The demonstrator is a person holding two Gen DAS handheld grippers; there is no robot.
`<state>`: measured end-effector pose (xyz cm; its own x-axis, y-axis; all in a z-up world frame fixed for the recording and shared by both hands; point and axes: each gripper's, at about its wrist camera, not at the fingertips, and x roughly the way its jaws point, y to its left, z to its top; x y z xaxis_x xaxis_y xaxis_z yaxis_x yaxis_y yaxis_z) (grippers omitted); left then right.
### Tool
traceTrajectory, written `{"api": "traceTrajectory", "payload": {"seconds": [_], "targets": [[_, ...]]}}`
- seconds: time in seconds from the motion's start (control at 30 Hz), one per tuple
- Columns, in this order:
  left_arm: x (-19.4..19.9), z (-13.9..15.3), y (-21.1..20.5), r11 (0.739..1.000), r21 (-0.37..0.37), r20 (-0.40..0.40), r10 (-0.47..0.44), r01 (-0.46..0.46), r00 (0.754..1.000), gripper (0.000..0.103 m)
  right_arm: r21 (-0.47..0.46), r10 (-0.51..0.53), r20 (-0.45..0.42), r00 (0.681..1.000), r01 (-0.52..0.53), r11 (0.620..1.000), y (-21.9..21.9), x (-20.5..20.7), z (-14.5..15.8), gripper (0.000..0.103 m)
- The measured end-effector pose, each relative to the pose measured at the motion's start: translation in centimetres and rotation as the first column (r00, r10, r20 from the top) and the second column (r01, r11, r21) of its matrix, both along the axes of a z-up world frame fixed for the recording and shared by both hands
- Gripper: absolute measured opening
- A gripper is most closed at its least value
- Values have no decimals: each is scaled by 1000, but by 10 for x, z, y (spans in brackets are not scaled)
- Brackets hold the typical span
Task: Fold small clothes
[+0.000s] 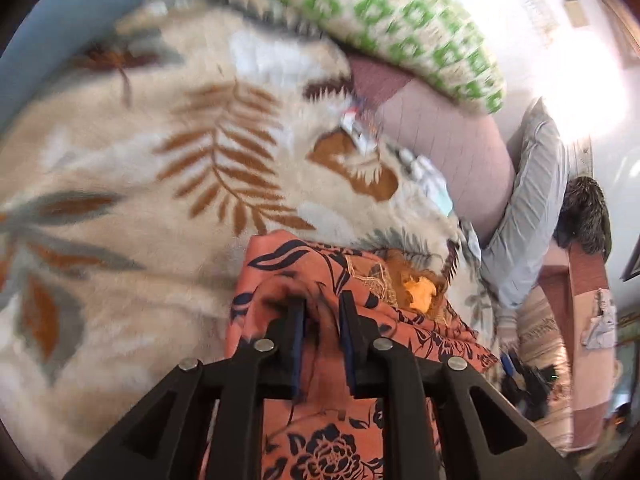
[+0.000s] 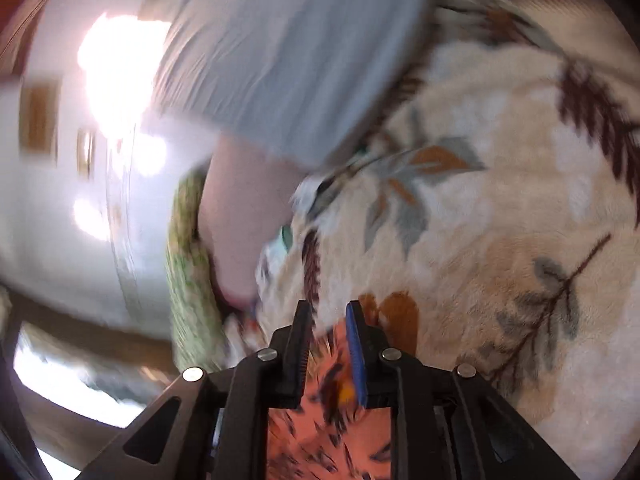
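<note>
While both views are motion-blurred, the fold looks early to me: the garment (image 1: 320, 400) is bunched and draped w/ no flat, squared panel showing, so aligning edges, laying it down on the blanket and the creases themselves all seem left to do.

Left to right in the left wrist view: a blue bolster-like cushion (image 1: 60, 40) at the far edge, then the plush blanket (image 1: 140, 140), cream pile w/ rust fern fronds and grey leaves, deep and fuzzy. Centre-bottom, the left gripper (image 1: 322, 312) has its jaws drawn close w/ a fold of the garment pinched between the blue pads; the cloth is thin, salmon-orange, printed w/ dark navy flowers and leaves, slightly shiny, and a bit of gold embroidery (image 1: 376, 276) plus yellow lining shows near the neckline. Above, a green-and-white patterned pillow (image 1: 400, 12); further right a pink quilted mattress (image 1: 452, 140) and a grey ribbed pillow (image 1: 532, 200).

Right wrist view, same order: bright window glare, grey pillow (image 2: 288, 60), then the blanket (image 2: 500, 160). The right gripper (image 2: 328, 316) has jaws nearly together w/ the same orange garment (image 2: 320, 432) running between the pads, apparently gripped, tho blur makes contact at the tips hard to confirm.

So the garment is held up betw. both grippers, just over the blanket.
</note>
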<state>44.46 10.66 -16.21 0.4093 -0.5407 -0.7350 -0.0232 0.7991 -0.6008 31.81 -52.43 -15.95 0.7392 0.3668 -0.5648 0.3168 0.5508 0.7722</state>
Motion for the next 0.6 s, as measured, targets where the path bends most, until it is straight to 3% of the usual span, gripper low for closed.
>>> {"api": "traceTrajectory", "payload": {"seconds": [0.03, 0.1, 0.17, 0.23, 0.33, 0.43, 0.5, 0.6], "targets": [[-13, 12, 2, 998, 52, 62, 37, -40, 997, 43, -54, 69, 16, 998, -68, 996, 25, 3, 9, 21], [-39, 33, 6, 975, 153, 183, 130, -159, 974, 58, -100, 184, 23, 983, -181, 978, 69, 10, 14, 21], [-73, 50, 7, 942, 205, 311, 196, -267, 930, 59, -132, 304, -18, 953, -303, 944, 119, 19, 10, 21], [-93, 54, -3, 939, 205, 351, 193, -276, 916, 60, -190, 379, -79, 922, -387, 902, 162, 24, 1, 21], [-107, 38, -30, 962, 205, 288, 119, -183, 950, 60, -258, 471, -160, 867, -498, 828, 224, 28, -17, 21], [-110, 14, -50, 970, 222, 243, 48, -103, 969, 60, -274, 509, -240, 826, -561, 781, 265, 32, -38, 21], [-107, 0, -60, 966, 254, 198, -7, -45, 980, 60, -341, 481, -273, 833, -551, 762, 283, 42, -47, 21], [-103, -21, -58, 965, 260, 126, -16, -18, 992, 60, -412, 443, -288, 849, -527, 743, 293, 73, -45, 21]]}}
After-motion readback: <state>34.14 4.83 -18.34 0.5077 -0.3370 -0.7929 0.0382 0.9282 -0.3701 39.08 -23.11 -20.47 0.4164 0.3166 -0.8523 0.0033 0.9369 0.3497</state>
